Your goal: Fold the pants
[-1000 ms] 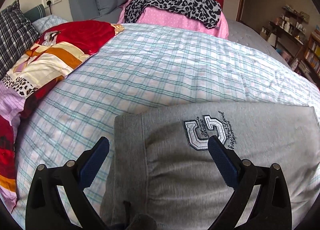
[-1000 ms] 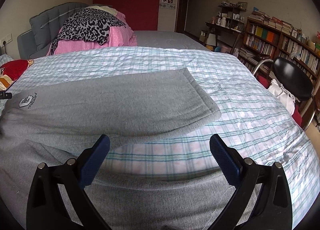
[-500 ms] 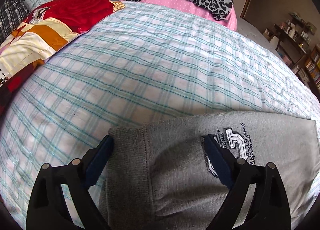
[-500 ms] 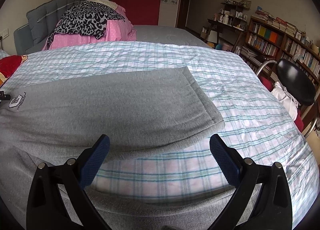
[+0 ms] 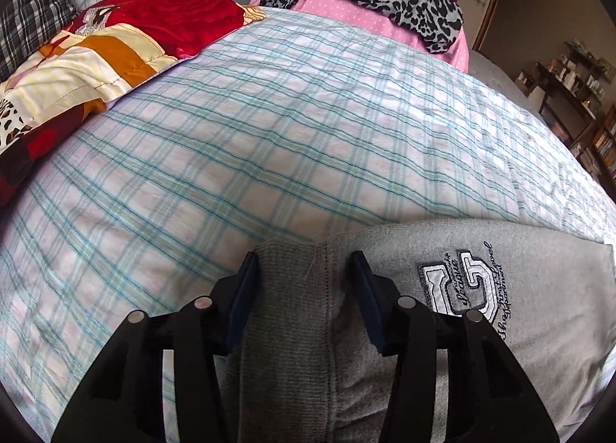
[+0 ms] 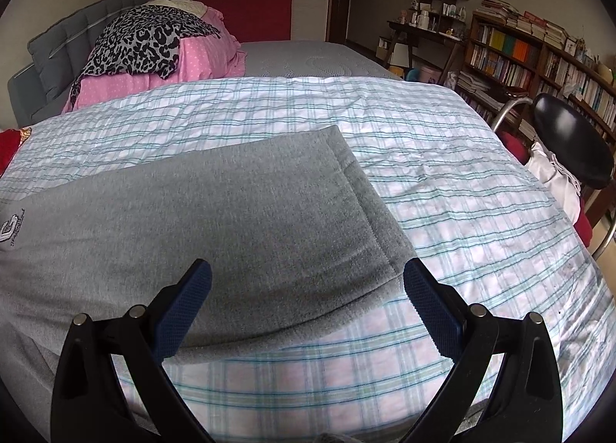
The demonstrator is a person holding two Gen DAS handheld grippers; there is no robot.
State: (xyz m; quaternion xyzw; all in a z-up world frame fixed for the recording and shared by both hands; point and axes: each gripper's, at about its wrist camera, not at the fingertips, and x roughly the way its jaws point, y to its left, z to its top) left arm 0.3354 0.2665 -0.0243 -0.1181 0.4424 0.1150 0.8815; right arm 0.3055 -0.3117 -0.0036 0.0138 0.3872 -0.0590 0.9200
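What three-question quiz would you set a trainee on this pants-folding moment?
1. True or false: the right gripper is shut on the grey fleece sweatpants.
2. Which part of the sweatpants sits between the pads of the left gripper? A: the leg hem. B: the ribbed waistband corner. C: the embroidered logo patch.
3. Fill in: the sweatpants lie on a pale blue-and-white bedspread with a ___ pattern.

Key
1. False: its jaws stand wide open over the leg hem.
2. B: the jaws have just been closing and now bunch the waistband between them.
3. Checked.
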